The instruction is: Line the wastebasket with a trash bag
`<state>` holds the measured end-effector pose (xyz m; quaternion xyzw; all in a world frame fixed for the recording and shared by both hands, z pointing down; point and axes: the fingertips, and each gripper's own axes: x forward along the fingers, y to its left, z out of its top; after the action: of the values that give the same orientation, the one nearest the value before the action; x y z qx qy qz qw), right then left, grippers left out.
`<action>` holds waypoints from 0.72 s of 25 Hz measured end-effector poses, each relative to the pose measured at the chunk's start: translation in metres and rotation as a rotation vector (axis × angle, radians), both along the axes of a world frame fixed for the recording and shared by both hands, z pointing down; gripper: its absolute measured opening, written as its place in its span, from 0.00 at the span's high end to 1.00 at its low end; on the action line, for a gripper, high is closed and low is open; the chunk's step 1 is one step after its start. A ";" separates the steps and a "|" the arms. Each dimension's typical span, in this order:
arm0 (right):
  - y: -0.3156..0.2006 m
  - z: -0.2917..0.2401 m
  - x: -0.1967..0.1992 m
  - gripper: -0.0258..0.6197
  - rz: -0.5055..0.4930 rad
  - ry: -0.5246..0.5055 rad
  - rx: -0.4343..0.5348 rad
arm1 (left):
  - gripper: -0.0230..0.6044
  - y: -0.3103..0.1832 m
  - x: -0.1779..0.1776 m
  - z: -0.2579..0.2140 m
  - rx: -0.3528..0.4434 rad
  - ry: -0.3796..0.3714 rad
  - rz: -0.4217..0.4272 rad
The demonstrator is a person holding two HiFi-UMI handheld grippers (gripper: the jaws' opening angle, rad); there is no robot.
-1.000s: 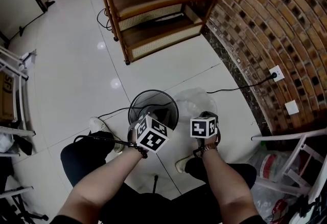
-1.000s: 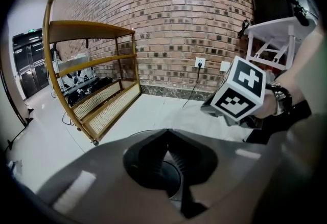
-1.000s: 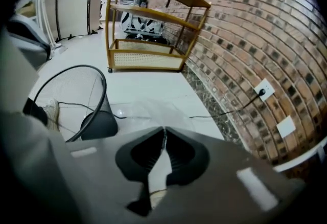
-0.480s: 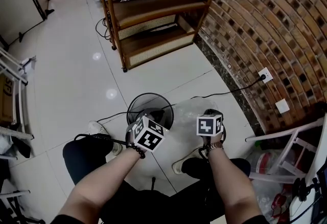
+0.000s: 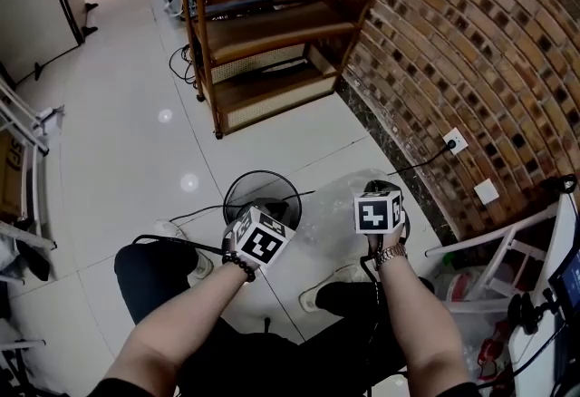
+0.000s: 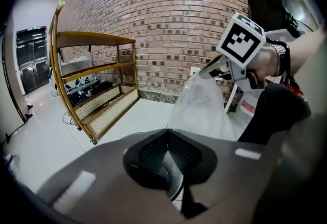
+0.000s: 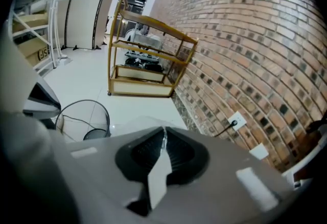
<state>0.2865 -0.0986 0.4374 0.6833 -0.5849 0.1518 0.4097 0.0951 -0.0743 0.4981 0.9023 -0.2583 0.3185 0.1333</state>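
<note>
Slippage is the main risk: the left hand-held gripper (image 6: 166, 133) and the right hand-held gripper (image 7: 163, 131) are each clenched on thin film of the clear trash bag (image 5: 331, 218), which hangs between them above the floor, just beside the wire wastebasket (image 5: 263, 171). A hard tug could tear it or pull it free.

I see a glossy white tiled floor (image 5: 127, 159).
A black mesh wastebasket (image 5: 263, 198) stands near, a black cable (image 5: 204, 205) lying beside it; a wooden shelf unit (image 5: 272, 51) stands far back.
</note>
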 end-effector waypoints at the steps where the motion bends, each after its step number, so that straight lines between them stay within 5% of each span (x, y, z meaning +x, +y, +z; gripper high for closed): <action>1: -0.002 -0.008 -0.001 0.96 -0.007 0.002 0.009 | 0.96 0.002 0.000 0.000 -0.012 0.008 0.000; 6: -0.006 -0.048 -0.012 0.96 -0.016 -0.008 0.065 | 0.92 0.018 0.002 -0.005 -0.107 0.067 0.011; 11: -0.014 -0.094 -0.028 0.96 -0.050 -0.009 0.112 | 0.77 0.026 -0.005 0.001 -0.205 0.125 -0.064; 18: -0.026 -0.152 -0.060 0.96 -0.137 -0.019 0.198 | 0.66 0.044 0.001 0.006 -0.405 0.320 -0.169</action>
<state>0.2266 -0.1248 0.2852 0.6773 -0.6465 0.0714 0.3439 0.0964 -0.0303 0.5044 0.8712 -0.2394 0.2047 0.3765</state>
